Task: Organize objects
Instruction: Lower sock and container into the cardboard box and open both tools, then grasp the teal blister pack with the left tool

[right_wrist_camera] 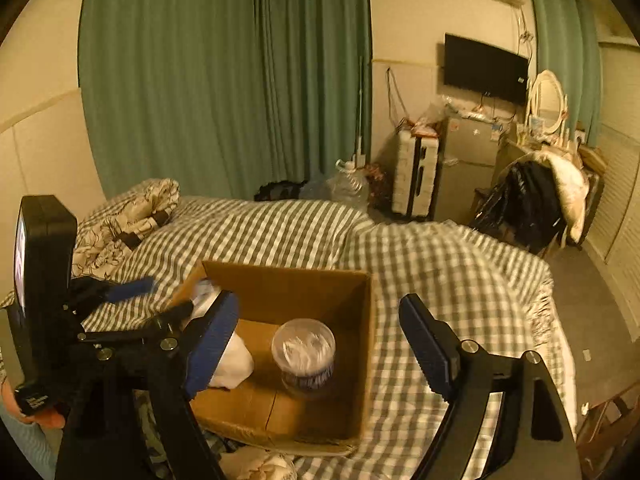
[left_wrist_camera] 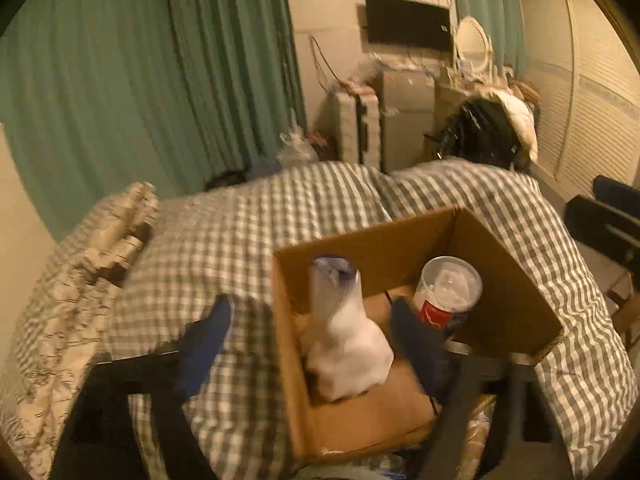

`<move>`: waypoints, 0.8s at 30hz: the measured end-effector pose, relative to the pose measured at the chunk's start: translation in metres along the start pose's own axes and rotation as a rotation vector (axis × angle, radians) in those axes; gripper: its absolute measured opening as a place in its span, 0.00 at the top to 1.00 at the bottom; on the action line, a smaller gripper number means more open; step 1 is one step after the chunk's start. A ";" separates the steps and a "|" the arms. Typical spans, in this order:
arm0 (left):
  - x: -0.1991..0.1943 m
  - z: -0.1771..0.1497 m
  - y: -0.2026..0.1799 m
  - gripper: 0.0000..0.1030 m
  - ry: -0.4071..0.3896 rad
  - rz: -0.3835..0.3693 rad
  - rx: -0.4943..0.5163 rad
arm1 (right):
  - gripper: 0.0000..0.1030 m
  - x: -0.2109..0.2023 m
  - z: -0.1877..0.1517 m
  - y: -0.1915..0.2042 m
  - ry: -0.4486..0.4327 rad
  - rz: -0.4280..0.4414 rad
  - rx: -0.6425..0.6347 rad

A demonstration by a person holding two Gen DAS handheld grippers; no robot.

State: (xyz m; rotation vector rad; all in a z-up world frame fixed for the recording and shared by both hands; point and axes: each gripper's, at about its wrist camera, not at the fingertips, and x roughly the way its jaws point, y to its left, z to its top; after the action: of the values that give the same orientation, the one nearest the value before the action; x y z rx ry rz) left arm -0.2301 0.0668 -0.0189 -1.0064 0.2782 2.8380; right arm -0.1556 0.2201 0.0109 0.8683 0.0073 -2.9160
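The left tongs (left_wrist_camera: pixel 308 340) are wide open and hold nothing. One blue finger sits outside the box wall and the other sits inside the box. Between them, a white bag (left_wrist_camera: pixel 344 344) stands on the box floor, a bit tilted. The fingers do not touch it.

The right tongs (right_wrist_camera: pixel 320 344) are wide open too, with nothing in them. They hang over the near side of the cardboard box (right_wrist_camera: pixel 288 284). A clear tub with a lid (right_wrist_camera: pixel 304 356) stands in the box right under them, free of the fingers.

So two things look put away already: the bag on the left side of the box and the tub on the right side. I think that part of the job is done. I cannot see anything else lying loose close by that needs to go in, so I cannot tell how much is left.

The box sits on a bed with a checked cover (right_wrist_camera: pixel 440 264). A flowery blanket (right_wrist_camera: pixel 128 216) is bunched up at the far left end. Green curtains (right_wrist_camera: pixel 208 80) hang behind. Across the room are a dark TV (right_wrist_camera: pixel 484 68), a small fridge (right_wrist_camera: pixel 464 168) and a chair piled with clothes (right_wrist_camera: pixel 532 200). These are all well apart from the box. The only thing in the way is the tall box wall, which the tongs must lift over when they come out.
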 end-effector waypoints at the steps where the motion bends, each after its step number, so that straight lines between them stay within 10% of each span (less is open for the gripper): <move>1: -0.009 0.000 0.002 0.12 -0.013 0.002 0.003 | 0.19 -0.010 0.003 0.001 -0.009 -0.007 -0.006; 14: -0.108 -0.047 0.019 0.04 -0.010 0.030 -0.014 | 0.11 -0.145 -0.005 0.031 -0.077 -0.083 -0.070; 24: -0.097 -0.134 0.004 0.04 0.133 -0.010 -0.005 | 0.11 -0.141 -0.086 0.035 0.062 -0.077 -0.037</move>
State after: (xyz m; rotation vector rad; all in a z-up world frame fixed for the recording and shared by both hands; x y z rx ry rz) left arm -0.0737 0.0298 -0.0591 -1.1966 0.2780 2.7682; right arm 0.0122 0.2012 0.0162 0.9731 0.1021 -2.9482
